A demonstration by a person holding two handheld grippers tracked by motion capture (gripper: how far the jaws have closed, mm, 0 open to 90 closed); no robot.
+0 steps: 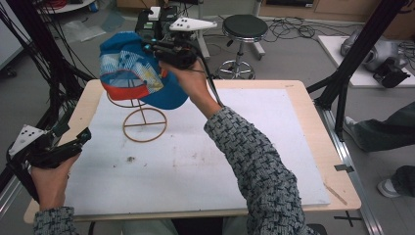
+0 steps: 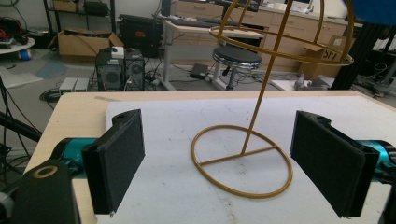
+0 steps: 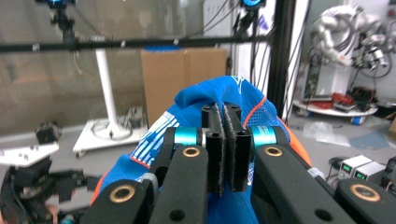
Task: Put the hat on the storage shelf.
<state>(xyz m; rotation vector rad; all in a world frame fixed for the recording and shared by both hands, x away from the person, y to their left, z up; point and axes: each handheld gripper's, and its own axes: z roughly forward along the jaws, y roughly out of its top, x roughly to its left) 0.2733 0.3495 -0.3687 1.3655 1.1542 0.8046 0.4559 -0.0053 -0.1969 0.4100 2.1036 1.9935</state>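
Observation:
A blue cap with a white mesh panel and an orange band hangs over the far left of the table, and my right gripper is shut on its fabric. In the right gripper view the jaws are pressed together with the blue cap pinched between them. Below the cap stands a gold wire hat stand, and the cap hides its top. Whether they touch I cannot tell. My left gripper is open at the table's left edge, facing the stand, with nothing between its pads.
A white mat covers most of the wooden table. A thin wooden stick lies near the front right corner. Behind the table stand a black stool and computer boxes. Black frame poles rise at both sides, and a person's legs show at the right.

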